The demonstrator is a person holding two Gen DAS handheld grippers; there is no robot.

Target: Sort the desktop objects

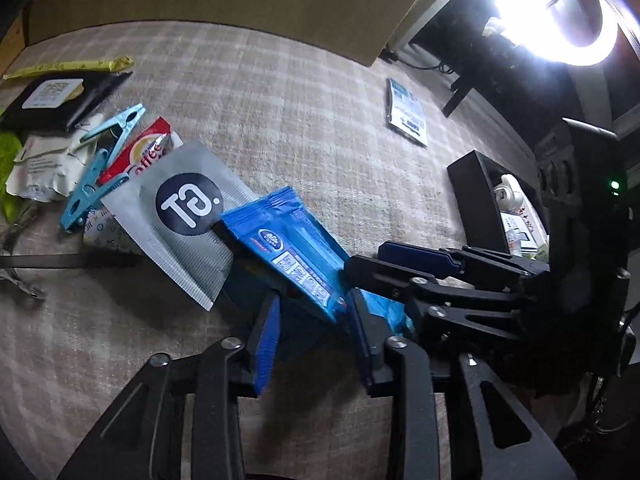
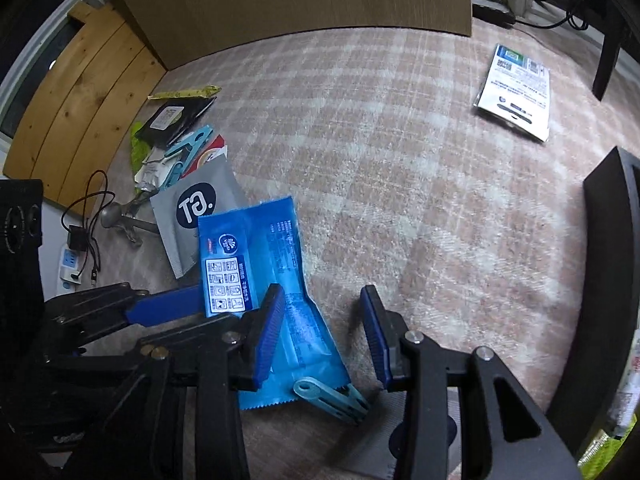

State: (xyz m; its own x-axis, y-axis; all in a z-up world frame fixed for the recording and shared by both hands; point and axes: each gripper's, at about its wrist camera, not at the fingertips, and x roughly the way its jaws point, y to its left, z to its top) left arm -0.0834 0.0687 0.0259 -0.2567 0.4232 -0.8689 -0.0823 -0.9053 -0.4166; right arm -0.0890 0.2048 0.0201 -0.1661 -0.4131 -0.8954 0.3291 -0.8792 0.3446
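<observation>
A blue printed packet (image 1: pixel 288 256) hangs tilted above the checked cloth, casting a shadow under it. Its near end sits between the blue pads of my left gripper (image 1: pixel 314 298), which looks shut on it. In the right wrist view the same packet (image 2: pixel 248 256) has its left edge caught by the left gripper (image 2: pixel 200 312). My right gripper (image 2: pixel 321 292) stands open, one finger over the packet and the other beside it. A light blue clothespin (image 2: pixel 332 398) lies at the packet's near end; whether it is clipped on I cannot tell. The right gripper (image 1: pixel 384 264) reaches in from the right.
A pile lies to the left: a grey sachet (image 1: pixel 184 216), blue clothespins (image 1: pixel 100 168), a red coffee sachet (image 1: pixel 148 152), a black pouch (image 1: pixel 56 100). A white leaflet pack (image 2: pixel 514 92) lies far right. A black box (image 2: pixel 608 260) stands at the right, a power strip (image 2: pixel 68 264) at the left.
</observation>
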